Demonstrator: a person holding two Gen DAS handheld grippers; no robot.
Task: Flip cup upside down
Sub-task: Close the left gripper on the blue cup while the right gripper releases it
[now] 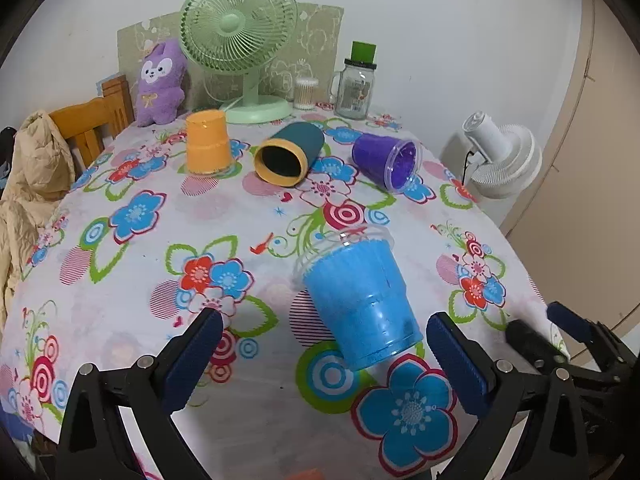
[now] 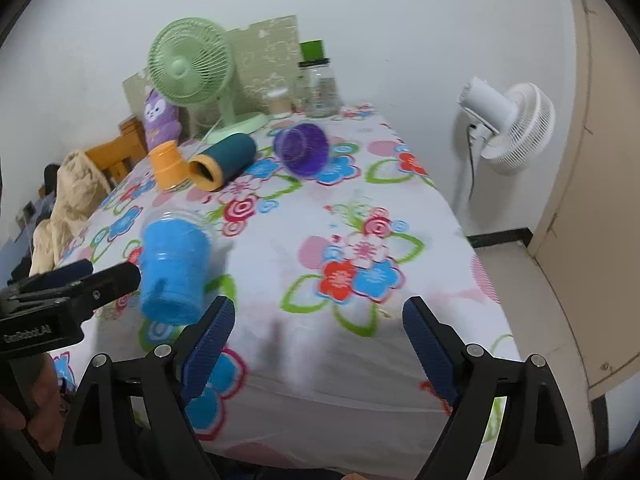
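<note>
A blue plastic cup (image 1: pixel 360 296) lies on its side on the flowered tablecloth (image 1: pixel 132 264), base toward me, rim pointing away. My left gripper (image 1: pixel 324 356) is open and empty just in front of it, its jaws wide apart. The cup also shows in the right wrist view (image 2: pixel 174 268), with the left gripper's fingers (image 2: pixel 104 276) beside it. My right gripper (image 2: pixel 320 340) is open and empty, to the right of the cup above the table's near edge.
An orange cup (image 1: pixel 208 142) stands upside down further back. A dark teal cup (image 1: pixel 288 154) and a purple cup (image 1: pixel 386 162) lie on their sides. A green fan (image 1: pixel 240 44), plush toy (image 1: pixel 160 80) and glass jar (image 1: pixel 356 84) stand at the back. A white fan (image 1: pixel 500 156) stands right of the table.
</note>
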